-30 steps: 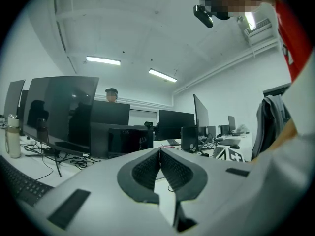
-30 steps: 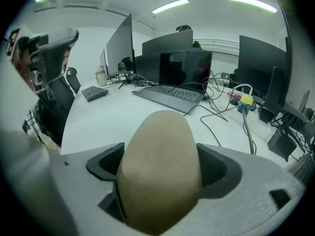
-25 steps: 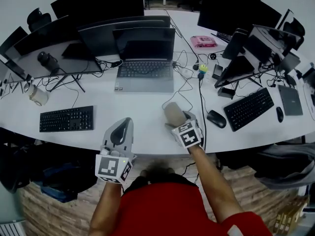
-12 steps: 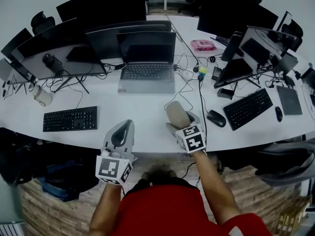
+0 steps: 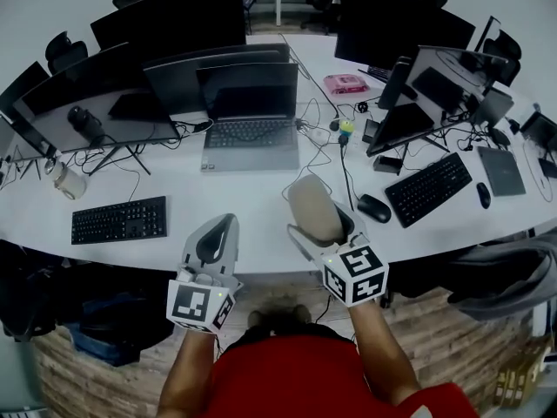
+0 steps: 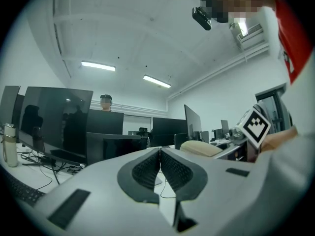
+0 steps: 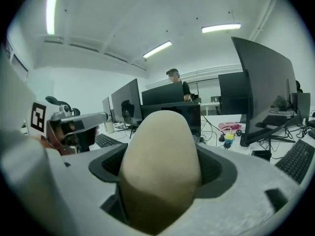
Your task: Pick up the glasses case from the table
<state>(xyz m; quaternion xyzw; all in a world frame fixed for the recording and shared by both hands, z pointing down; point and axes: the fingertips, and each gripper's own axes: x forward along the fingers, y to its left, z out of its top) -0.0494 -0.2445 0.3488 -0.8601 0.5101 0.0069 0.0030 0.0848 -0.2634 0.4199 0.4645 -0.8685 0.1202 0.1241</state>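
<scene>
The beige oval glasses case [image 5: 313, 207] is held up off the white table [image 5: 252, 207], clamped between the jaws of my right gripper [image 5: 324, 225]. In the right gripper view the glasses case [image 7: 160, 166] fills the gap between both dark pads [image 7: 109, 165] of my right gripper [image 7: 160, 168]. My left gripper [image 5: 217, 238] hovers over the table's front edge, left of the case, with nothing in it. The left gripper view shows my left gripper [image 6: 160, 167] with its ribbed pads [image 6: 145, 170] pressed together, and the glasses case [image 6: 201, 148] to its right.
A laptop [image 5: 250, 120] stands behind the case, with several monitors [image 5: 170, 11] at the back. Black keyboards lie at the left [image 5: 118, 219] and right [image 5: 431, 188]. A mouse [image 5: 374, 207] and cables [image 5: 335, 159] lie near the case. A pink box [image 5: 345, 84] sits farther back.
My right gripper has lifted the glasses case off the table and drawn it toward me. The left gripper rose slightly.
</scene>
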